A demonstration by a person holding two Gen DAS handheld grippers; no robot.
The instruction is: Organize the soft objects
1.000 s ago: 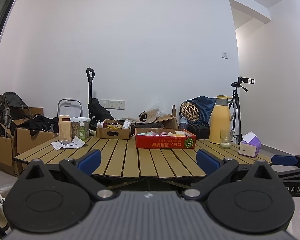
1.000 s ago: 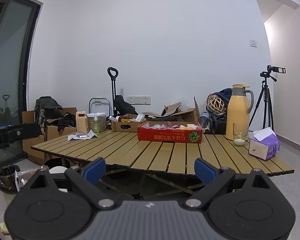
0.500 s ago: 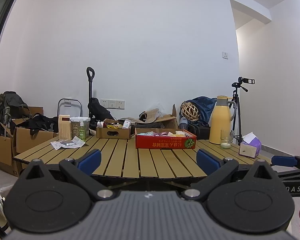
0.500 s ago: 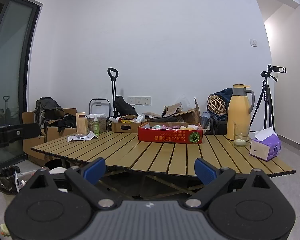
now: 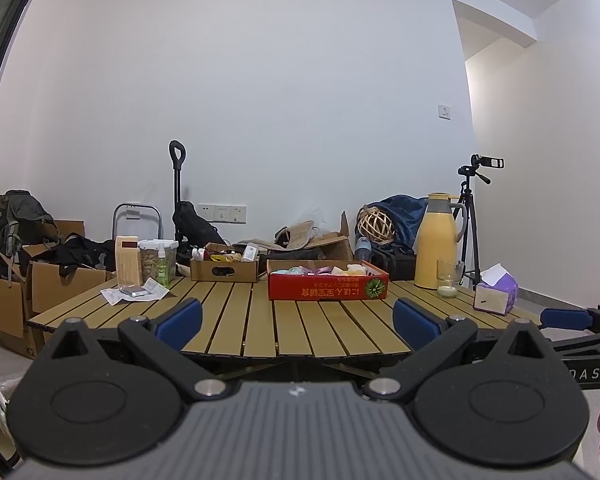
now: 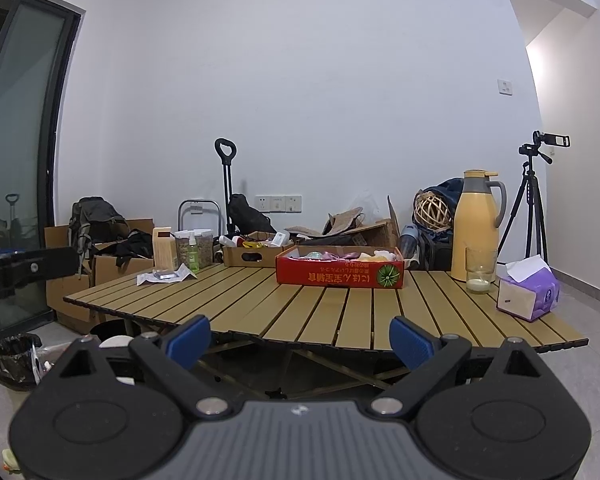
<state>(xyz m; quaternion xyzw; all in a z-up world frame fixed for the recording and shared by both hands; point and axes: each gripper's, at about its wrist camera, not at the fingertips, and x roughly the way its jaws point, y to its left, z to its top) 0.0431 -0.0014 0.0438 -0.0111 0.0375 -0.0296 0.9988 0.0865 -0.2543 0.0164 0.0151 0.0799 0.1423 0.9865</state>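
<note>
White walls (image 5: 300, 100); grey tiled floor (image 6: 592, 320); slatted wooden table (image 6: 300, 312); glass door (image 6: 16, 160) left.

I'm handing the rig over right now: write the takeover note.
Left gripper: jaws wide open, empty, short of the table's near edge.
Right gripper: the same.
Soft items lie in the red box at the table's middle, beyond both grippers.
Done: nothing visibly sorted.
Left: reach the box, pick out the soft items and organize them.
</note>
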